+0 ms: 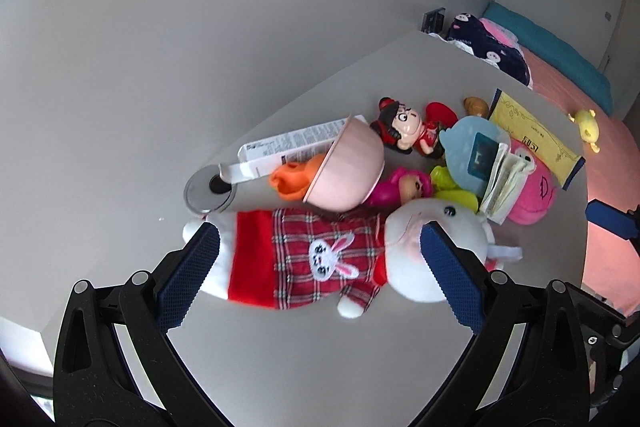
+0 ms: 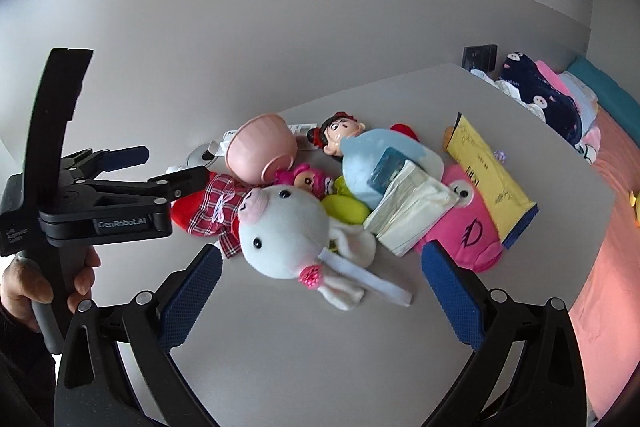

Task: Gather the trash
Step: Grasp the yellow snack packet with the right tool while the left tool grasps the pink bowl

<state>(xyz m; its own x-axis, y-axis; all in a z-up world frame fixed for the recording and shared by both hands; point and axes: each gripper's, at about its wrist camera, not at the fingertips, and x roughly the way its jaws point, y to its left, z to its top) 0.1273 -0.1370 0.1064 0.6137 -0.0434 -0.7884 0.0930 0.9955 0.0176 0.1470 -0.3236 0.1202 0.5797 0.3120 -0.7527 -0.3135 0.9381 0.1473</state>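
Observation:
A white plush rabbit in a red plaid dress lies on the white table. My left gripper is open, its fingers either side of the rabbit, one by the feet, one at the head. It also shows in the right wrist view, open over the rabbit's body. My right gripper is open, just short of the rabbit's head. Behind lie a tipped pink bowl, a folded paper leaflet, a tissue pack and a yellow packet.
Toys crowd the pile: a red and black doll, a pink doll, a light blue toy, a pink plush. A round metal grommet sits in the table. A pink bed lies to the right.

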